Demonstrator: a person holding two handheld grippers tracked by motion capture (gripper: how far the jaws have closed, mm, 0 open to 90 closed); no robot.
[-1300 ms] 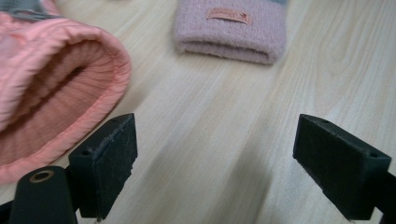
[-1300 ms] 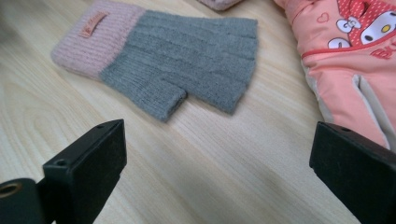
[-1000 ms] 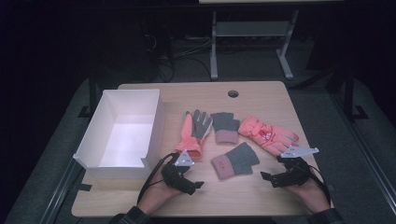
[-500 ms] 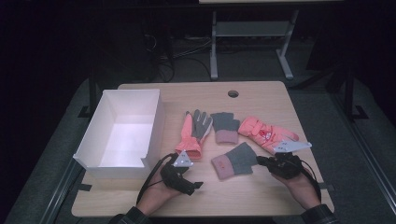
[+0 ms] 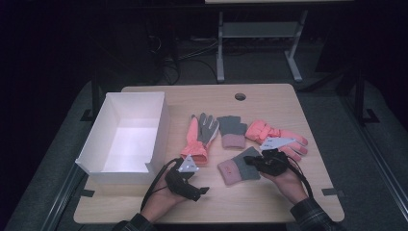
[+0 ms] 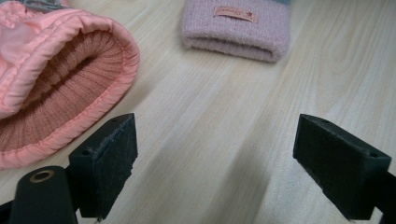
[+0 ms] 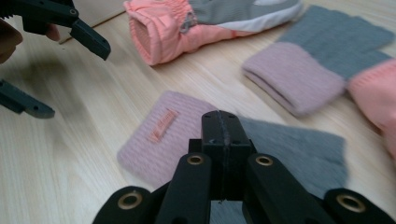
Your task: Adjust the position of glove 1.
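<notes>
Hovering over the near grey knit glove with a pink ribbed cuff, the right gripper has its jaws pressed flat together, nothing between them; the jaws have just been closing. That glove lies flat on the light wooden table, front centre, cuff toward the person, small label on the cuff. Left gripper rests low at the front left of the table, jaws spread wide and empty, bare wood between the pads. Just ahead of it lies the salmon-pink padded ski glove with grey palm, open cuff facing the left gripper. Second grey knit glove with pink cuff sits behind the near one, beside a second salmon-pink ski glove on the right. White open cardboard box stands at the table's left edge.
</notes>
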